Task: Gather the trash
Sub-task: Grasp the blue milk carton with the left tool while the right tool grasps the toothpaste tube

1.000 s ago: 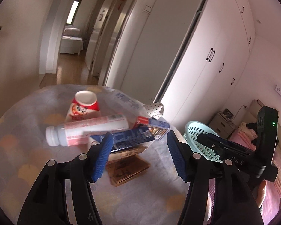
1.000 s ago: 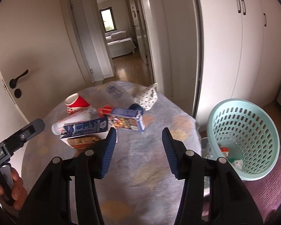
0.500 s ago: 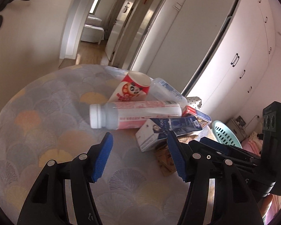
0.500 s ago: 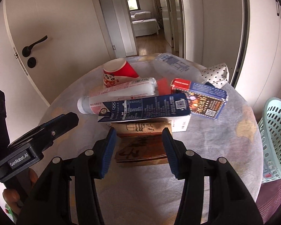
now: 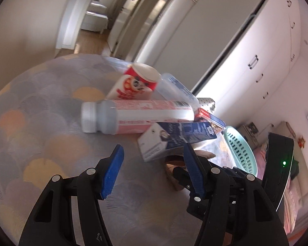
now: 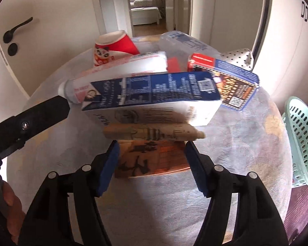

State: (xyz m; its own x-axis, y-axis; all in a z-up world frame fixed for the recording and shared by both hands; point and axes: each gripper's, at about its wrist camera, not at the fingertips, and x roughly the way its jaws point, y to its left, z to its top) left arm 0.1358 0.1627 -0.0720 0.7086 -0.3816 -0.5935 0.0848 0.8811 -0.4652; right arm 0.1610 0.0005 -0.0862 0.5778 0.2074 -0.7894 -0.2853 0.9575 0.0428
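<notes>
where flat brown cardboard box lies, right tool opening.

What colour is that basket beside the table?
Pale mint green basket, clearest in the right wrist view.

Grey-and-orange scalloped tablecloth; red panda-print cup; pink-white bottle; blue-white carton; mint basket.

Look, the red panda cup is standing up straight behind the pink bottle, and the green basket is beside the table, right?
Not quite. The cup is not standing: it lies tipped on its side, as the right wrist view shows. The rest holds: it is behind the pink bottle, and the green basket sits beside the table.
</notes>
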